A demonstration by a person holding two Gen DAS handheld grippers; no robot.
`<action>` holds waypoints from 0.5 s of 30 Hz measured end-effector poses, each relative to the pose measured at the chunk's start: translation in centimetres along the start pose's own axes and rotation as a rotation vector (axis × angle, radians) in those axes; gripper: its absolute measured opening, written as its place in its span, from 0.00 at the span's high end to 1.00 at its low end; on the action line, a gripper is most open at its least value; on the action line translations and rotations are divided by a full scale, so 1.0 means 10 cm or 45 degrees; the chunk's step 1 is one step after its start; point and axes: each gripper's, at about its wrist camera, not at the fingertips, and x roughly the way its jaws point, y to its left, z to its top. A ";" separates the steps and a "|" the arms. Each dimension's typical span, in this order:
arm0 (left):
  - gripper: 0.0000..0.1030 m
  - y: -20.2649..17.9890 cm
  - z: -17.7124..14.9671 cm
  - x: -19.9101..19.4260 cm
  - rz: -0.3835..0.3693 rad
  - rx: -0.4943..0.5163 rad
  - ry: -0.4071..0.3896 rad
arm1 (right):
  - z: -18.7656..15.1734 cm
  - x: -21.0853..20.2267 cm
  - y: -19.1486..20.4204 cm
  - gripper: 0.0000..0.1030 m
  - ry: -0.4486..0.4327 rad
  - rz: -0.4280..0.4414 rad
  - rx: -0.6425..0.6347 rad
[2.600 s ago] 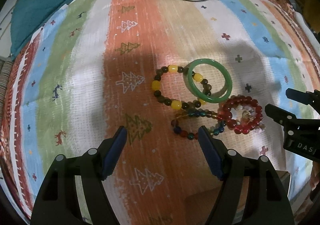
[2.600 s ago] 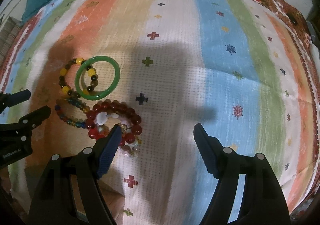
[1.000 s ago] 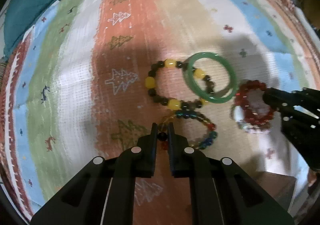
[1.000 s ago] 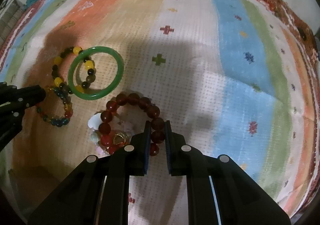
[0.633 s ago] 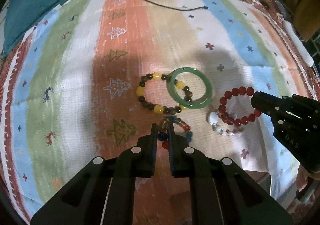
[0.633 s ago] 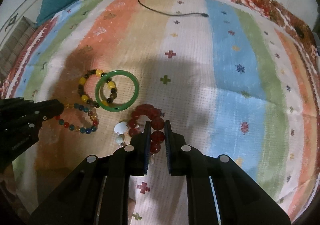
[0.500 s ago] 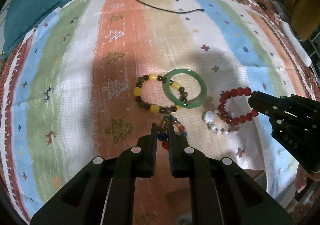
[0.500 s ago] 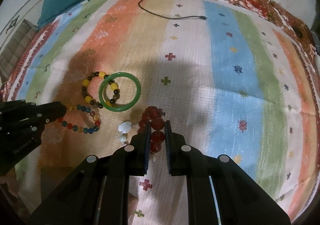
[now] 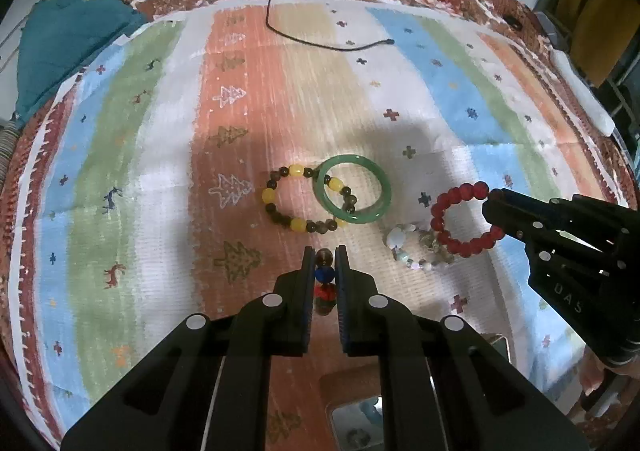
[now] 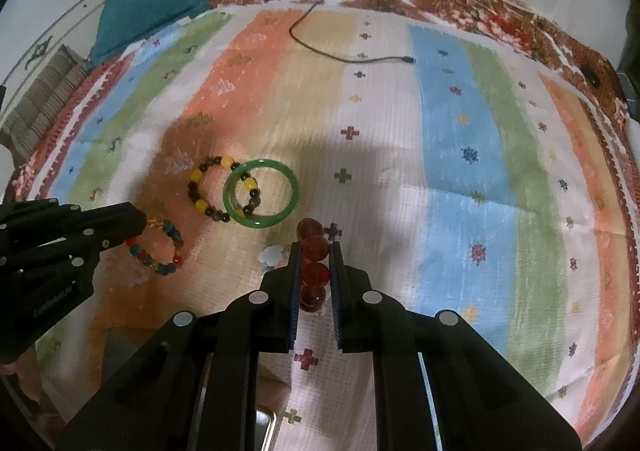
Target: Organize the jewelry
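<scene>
My left gripper (image 9: 325, 251) is shut on a multicoloured bead bracelet (image 9: 324, 275), which hangs above the striped cloth (image 9: 160, 155); in the right wrist view that bracelet (image 10: 160, 247) dangles from the left gripper (image 10: 138, 225). My right gripper (image 10: 314, 245) is shut on a red bead bracelet (image 10: 314, 251), seen as a ring (image 9: 460, 219) at the right gripper (image 9: 490, 207) in the left wrist view. A green bangle (image 9: 356, 189) lies overlapping a yellow-and-brown bead bracelet (image 9: 288, 199) on the cloth. A pale bead bracelet (image 9: 416, 247) lies near the red one.
A black cable (image 9: 320, 39) runs across the far part of the cloth. A teal cloth (image 9: 68, 47) is bunched at the far left. A metal tray edge (image 9: 360, 423) shows below the left gripper, near the cloth's front edge.
Both grippers, each shut on its bracelet, have risen from the cloth; the multicoloured and red bracelets now hang clear, and the pale bracelet stays lying on the cloth.
</scene>
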 end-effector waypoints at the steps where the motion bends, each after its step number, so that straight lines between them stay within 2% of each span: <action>1: 0.91 0.00 0.00 -0.02 0.002 0.003 -0.007 | 0.00 -0.04 0.01 0.86 -0.021 -0.007 -0.004; 15: 0.91 -0.06 -0.13 -0.33 -0.009 0.006 -0.095 | -0.10 -0.32 0.09 0.86 -0.148 -0.004 -0.005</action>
